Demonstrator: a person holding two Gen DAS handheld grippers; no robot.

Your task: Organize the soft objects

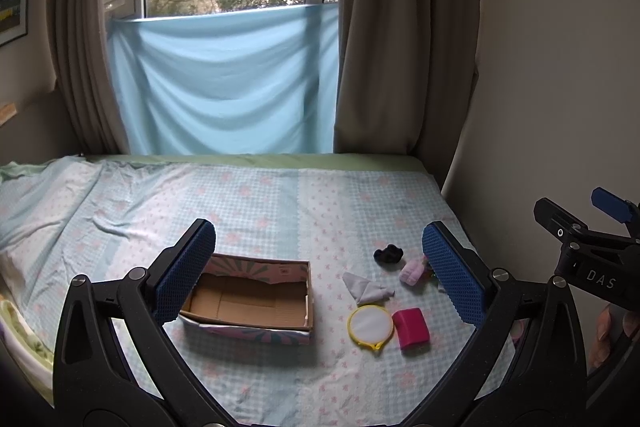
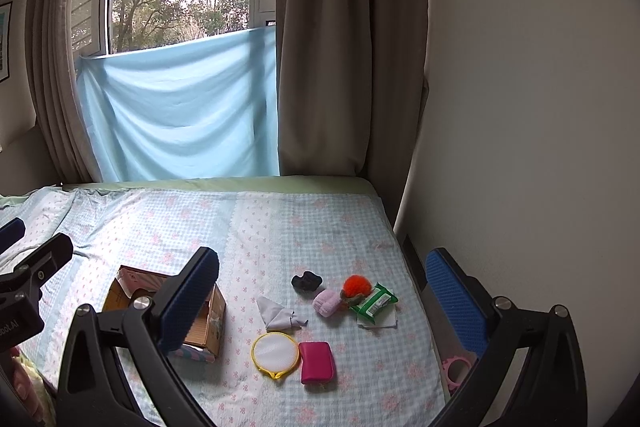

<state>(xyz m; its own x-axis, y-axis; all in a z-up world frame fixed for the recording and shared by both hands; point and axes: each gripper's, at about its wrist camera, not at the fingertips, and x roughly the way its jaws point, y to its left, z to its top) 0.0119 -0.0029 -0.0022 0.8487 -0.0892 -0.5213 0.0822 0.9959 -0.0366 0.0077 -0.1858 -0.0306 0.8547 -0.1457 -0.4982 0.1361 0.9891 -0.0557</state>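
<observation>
Both grippers, left (image 1: pixel 316 277) and right (image 2: pixel 320 301), fingers wide apart, empty. Pink pouch (image 2: pixel 317 361) squishy, light; pinch across middle, drop in box (image 1: pixel 256 301).

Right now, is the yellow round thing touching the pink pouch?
Cannot tell. In the right wrist view the yellow round pad and the pink pouch lie edge to edge on the bed with no gap showing; the left wrist view looks the same.
</observation>
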